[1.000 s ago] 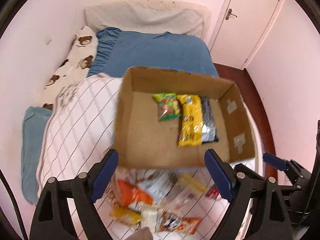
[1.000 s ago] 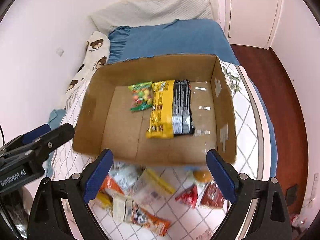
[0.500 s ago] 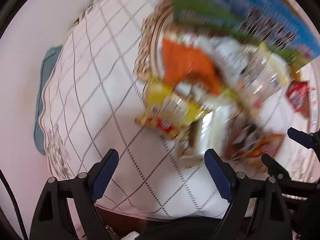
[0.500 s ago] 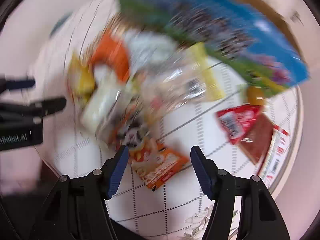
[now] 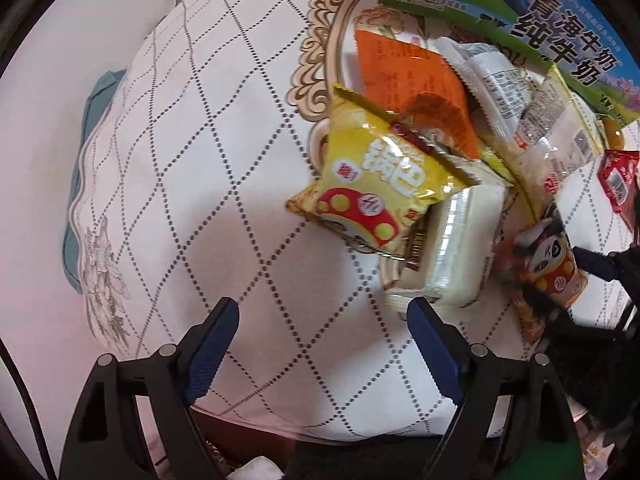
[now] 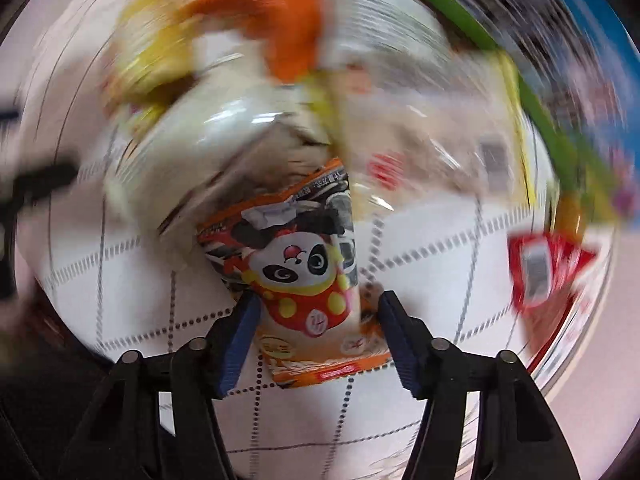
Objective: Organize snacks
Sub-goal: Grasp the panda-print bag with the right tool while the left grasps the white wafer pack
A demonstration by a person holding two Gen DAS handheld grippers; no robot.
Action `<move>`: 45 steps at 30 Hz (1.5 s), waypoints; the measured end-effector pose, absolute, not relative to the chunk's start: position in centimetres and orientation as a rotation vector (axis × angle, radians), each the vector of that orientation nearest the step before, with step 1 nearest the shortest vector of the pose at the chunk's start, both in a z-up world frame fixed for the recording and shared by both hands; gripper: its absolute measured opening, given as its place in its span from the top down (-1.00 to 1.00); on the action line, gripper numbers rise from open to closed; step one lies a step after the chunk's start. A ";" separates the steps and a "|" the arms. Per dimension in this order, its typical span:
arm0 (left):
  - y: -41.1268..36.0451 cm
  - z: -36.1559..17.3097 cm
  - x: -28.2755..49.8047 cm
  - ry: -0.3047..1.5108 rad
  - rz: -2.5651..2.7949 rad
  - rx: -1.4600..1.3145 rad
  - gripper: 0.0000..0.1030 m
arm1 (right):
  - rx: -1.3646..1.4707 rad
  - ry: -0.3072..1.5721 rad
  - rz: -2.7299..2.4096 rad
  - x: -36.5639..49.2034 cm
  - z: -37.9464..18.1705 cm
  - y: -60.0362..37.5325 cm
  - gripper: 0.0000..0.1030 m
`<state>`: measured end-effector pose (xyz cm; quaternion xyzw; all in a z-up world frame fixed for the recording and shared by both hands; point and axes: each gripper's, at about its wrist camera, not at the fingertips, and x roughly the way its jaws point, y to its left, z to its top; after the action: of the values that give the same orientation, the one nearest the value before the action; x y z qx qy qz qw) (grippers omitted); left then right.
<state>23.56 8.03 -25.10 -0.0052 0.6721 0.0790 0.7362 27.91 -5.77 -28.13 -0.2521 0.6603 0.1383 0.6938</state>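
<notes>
1. Orange-edged panda packet (image 6: pixel 304 276) is the only sharp item in the right wrist view; everything around it is motion-smeared, including the orange bag (image 6: pixel 280 24) and red sachet (image 6: pixel 540 272).
2. Right gripper (image 6: pixel 316 336): jaws straddle the panda packet's near end, pads close to its edges. Contact can't be confirmed, so grip state unclear.
3. Left gripper (image 5: pixel 324 344): jaws wide apart, holding nothing, over the bare quilted cover (image 5: pixel 200 200); the snack pile lies just far-right of it.
4. Left view is sharp: yellow packet (image 5: pixel 376 184) lies on top of a clear-wrapped white pack (image 5: pixel 452 256), orange bag (image 5: pixel 412 92) behind, panda packet (image 5: pixel 548 264) at right, partly hidden by the other tool.
5. Printed carton (image 5: pixel 520 12) is cut off at the top edge; its inside is not visible.
6. Versus 1 s ago: both cameras looked into the open box, now they point down at the pile. Right jaws have narrowed since.
</notes>
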 end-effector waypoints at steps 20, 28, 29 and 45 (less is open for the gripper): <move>1.5 -29.6 29.0 1.564 0.000 -0.067 -0.07 | 0.034 1.514 0.169 30.7 -22.9 -16.6 -0.31; 5.9 -29.7 24.7 1.623 0.082 -0.142 -0.06 | -0.227 1.443 0.149 27.0 -24.0 -9.7 -0.32; 6.2 -29.9 24.4 1.625 0.087 -0.157 -0.07 | -0.257 1.440 0.142 26.8 -24.5 -9.1 -0.32; 5.3 -32.6 25.6 1.626 0.069 -0.184 -0.22 | 0.106 1.652 0.157 27.5 -27.7 -11.2 -0.27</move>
<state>25.60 5.28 -32.59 -0.0819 0.7251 0.0310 0.6831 27.54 -11.24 -27.70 0.0469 0.7342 0.0698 0.6737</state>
